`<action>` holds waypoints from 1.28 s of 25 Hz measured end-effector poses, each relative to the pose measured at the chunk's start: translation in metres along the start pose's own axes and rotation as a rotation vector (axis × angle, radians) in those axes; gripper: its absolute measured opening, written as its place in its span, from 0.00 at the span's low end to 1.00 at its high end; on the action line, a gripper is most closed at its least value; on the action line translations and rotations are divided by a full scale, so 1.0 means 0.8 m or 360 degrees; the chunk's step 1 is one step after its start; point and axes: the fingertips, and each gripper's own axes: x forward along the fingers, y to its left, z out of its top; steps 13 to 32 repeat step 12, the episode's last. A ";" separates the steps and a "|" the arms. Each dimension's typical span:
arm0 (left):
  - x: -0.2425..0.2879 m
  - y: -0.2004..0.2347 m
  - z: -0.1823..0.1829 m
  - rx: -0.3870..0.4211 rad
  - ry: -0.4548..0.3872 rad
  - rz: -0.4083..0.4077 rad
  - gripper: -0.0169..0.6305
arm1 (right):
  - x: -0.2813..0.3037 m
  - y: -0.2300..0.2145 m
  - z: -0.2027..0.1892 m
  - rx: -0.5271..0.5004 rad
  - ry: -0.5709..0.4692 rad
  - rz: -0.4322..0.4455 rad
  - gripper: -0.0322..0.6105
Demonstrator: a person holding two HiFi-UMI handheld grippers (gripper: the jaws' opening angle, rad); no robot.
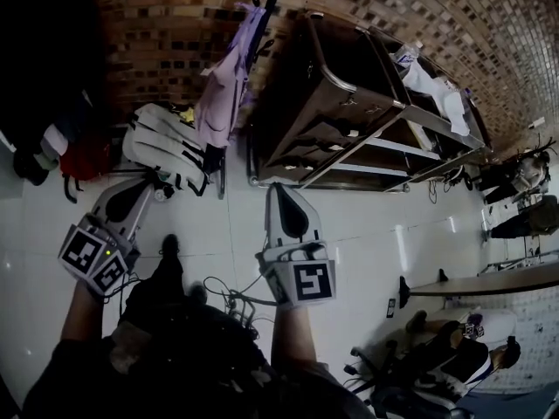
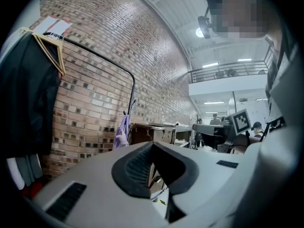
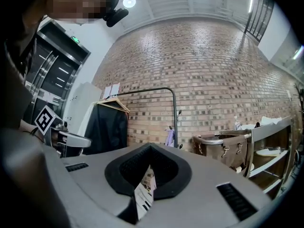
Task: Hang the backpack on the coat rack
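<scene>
I'm holding the left gripper (image 1: 150, 184) and right gripper (image 1: 279, 187) level, both with jaws pressed together and gripping nothing. The backpack (image 1: 164, 151) is sitting on the floor at eleven o'clock, beside the coat rack (image 1: 265, 16) standing at twelve.

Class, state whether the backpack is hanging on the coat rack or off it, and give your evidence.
Off it. The backpack rests on the floor beside the coat rack, where only a lilac garment hangs.
</scene>
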 end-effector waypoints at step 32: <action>-0.029 -0.070 -0.016 0.0045 -0.0010 0.0022 0.08 | -0.074 -0.002 -0.014 -0.0029 0.0020 0.0031 0.05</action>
